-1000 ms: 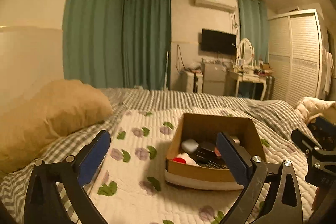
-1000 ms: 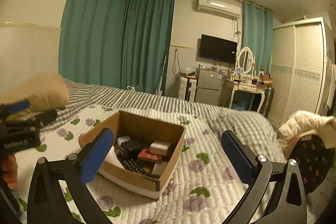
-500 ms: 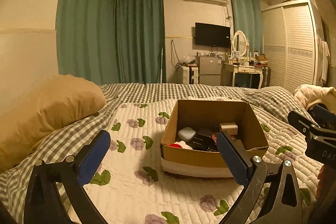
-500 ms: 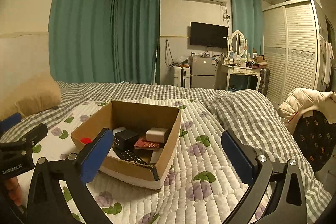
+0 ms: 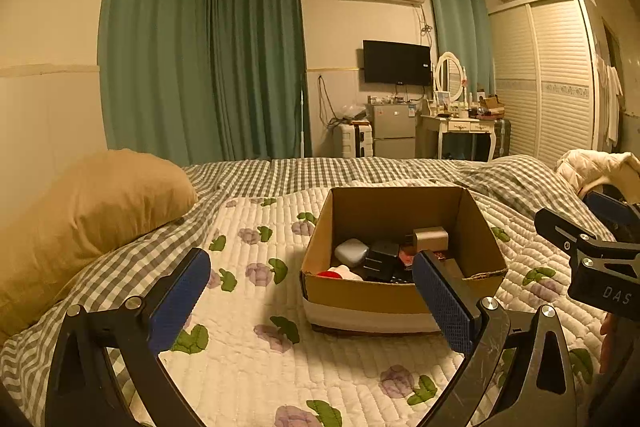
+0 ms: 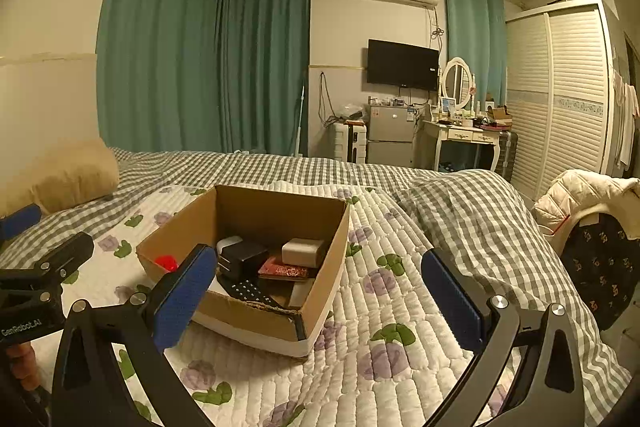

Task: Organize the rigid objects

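An open cardboard box (image 5: 400,297) sits on the flowered quilt; it also shows in the right wrist view (image 6: 248,317). Inside lie several small things: a white case (image 5: 351,251), a black adapter (image 6: 242,257), a beige block (image 6: 303,251), a red booklet (image 6: 286,271), a remote (image 6: 248,291) and a red cap (image 6: 166,262). My left gripper (image 5: 312,301) is open and empty, just before the box's near left corner. My right gripper (image 6: 320,301) is open and empty, near the box's right side.
A tan pillow (image 5: 88,215) lies at the left on the checked bedding (image 6: 472,223). A jacket on a chair (image 6: 588,211) stands at the right. Curtains, a TV, a small fridge, a dressing table and a wardrobe (image 5: 556,75) are at the far wall.
Both grippers have tilted down and drawn slightly nearer the box, which now sits more centred in view. Both stay open and empty.
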`<state>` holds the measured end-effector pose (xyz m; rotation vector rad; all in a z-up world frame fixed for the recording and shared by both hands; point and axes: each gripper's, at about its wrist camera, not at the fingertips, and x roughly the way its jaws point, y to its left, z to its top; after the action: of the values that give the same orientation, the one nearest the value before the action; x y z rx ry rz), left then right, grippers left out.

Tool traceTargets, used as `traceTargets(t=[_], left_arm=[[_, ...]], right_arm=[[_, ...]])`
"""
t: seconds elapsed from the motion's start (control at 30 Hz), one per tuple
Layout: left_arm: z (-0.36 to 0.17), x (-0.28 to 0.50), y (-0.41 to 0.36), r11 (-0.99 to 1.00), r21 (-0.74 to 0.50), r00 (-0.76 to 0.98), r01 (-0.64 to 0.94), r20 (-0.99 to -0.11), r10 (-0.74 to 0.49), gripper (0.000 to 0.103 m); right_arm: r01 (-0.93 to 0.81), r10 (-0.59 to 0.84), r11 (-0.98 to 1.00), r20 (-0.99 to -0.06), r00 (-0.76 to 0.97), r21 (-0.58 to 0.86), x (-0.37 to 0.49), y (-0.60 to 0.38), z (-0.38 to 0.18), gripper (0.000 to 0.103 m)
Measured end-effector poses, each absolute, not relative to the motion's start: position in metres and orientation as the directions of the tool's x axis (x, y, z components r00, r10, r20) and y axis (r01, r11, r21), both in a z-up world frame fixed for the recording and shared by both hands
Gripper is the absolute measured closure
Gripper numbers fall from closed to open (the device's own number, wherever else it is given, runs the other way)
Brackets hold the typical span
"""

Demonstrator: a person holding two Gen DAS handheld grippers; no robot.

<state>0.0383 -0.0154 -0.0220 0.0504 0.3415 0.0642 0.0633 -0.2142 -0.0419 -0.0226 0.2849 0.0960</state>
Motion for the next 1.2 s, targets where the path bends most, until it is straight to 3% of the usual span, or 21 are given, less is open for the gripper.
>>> traceTargets(t=[1.2], left_arm=[[-0.0224,0.0402,-0.0147,0.997,0.067,0.933,-0.041,-0.354,0.062,0.0]], right_arm=[[-0.095,0.087,0.995,-0.311,0.946,-0.009,0.0689,-0.2185,-0.0475,0.0]])
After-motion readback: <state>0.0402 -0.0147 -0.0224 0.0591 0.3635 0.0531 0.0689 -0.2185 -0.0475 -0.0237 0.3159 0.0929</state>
